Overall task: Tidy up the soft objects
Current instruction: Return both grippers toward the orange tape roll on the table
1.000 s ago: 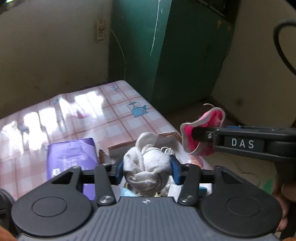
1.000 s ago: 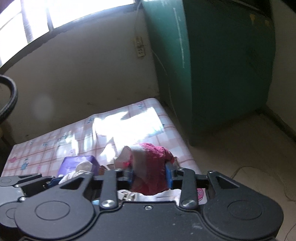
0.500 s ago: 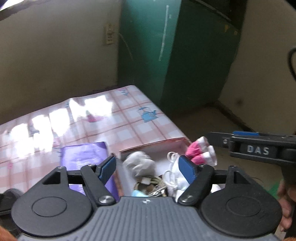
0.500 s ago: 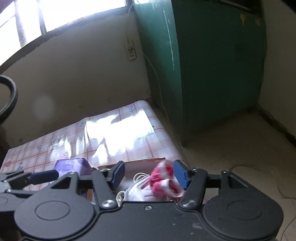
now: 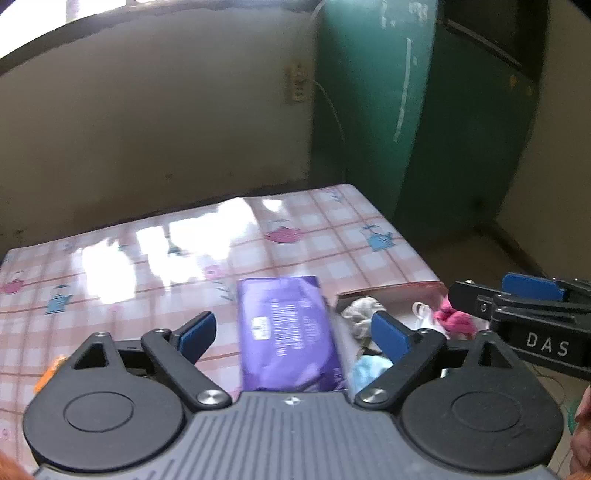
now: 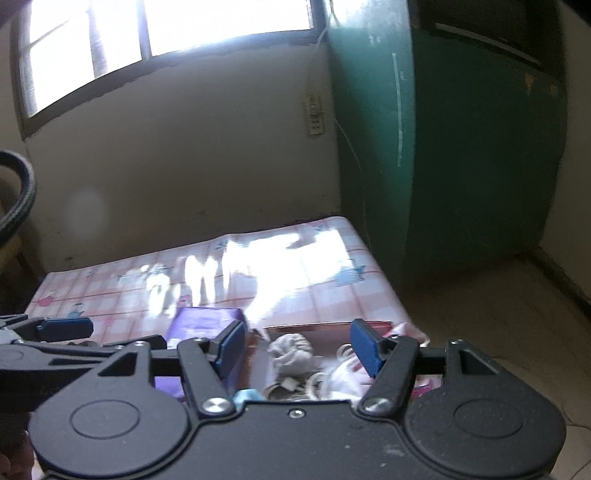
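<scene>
A cardboard box [image 5: 391, 290] stands at the right edge of the table. In it lie a grey-white balled sock [image 5: 360, 310], a pink-red sock [image 5: 456, 319] and other small items; the grey sock also shows in the right wrist view [image 6: 291, 349]. My left gripper [image 5: 293, 328] is open and empty, above a purple soft packet [image 5: 286, 332] left of the box. My right gripper [image 6: 297, 343] is open and empty above the box [image 6: 310, 326]; it shows from the side in the left wrist view [image 5: 517, 295].
The table has a pink checked plastic cloth [image 5: 147, 251]. A green cabinet [image 5: 424, 122] stands behind its far right corner. A beige wall with a socket [image 5: 297, 86] and a window [image 6: 166, 33] lies behind. An orange object [image 5: 48, 373] sits at the left.
Both grippers let go of their socks, which dropped into the box, and now stand wide open. The left gripper has swung left over the purple packet; both have pulled back and up.
</scene>
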The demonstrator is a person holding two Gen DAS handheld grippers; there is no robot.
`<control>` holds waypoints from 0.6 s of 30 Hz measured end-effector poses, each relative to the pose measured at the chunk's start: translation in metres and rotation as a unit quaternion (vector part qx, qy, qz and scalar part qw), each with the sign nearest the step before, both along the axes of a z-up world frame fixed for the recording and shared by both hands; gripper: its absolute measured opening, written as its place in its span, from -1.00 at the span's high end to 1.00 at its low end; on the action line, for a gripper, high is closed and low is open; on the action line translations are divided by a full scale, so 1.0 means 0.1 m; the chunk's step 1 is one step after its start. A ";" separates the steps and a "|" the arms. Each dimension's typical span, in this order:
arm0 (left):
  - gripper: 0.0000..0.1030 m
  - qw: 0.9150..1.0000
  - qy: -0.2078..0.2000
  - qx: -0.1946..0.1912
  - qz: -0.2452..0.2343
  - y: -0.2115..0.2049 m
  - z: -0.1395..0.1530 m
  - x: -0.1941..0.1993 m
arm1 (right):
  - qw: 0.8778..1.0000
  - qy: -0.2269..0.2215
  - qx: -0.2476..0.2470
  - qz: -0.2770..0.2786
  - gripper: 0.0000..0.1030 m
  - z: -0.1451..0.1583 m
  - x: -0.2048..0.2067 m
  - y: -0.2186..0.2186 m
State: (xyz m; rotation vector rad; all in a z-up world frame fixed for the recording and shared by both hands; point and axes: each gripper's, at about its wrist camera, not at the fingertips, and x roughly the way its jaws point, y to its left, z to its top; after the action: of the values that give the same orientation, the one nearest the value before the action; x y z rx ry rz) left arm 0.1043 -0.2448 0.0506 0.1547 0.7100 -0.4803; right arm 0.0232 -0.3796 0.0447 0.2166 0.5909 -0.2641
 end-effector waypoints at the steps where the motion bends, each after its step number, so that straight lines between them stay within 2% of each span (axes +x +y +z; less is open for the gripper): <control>1: -0.83 1.000 -0.002 0.001 0.004 0.05 0.02 -0.01 | 1.000 -0.001 -0.001 0.004 -0.50 0.01 0.01 0.05; 18: -0.83 0.997 -0.018 0.003 0.076 0.90 0.11 -0.04 | 0.997 -0.002 -0.005 0.072 -0.51 0.09 0.22 0.89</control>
State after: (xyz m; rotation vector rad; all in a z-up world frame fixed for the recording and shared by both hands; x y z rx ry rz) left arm 0.0998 -0.1549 0.0620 0.1143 0.6827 -0.3284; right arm 0.0454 -0.2908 0.0537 0.1643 0.5987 -0.1277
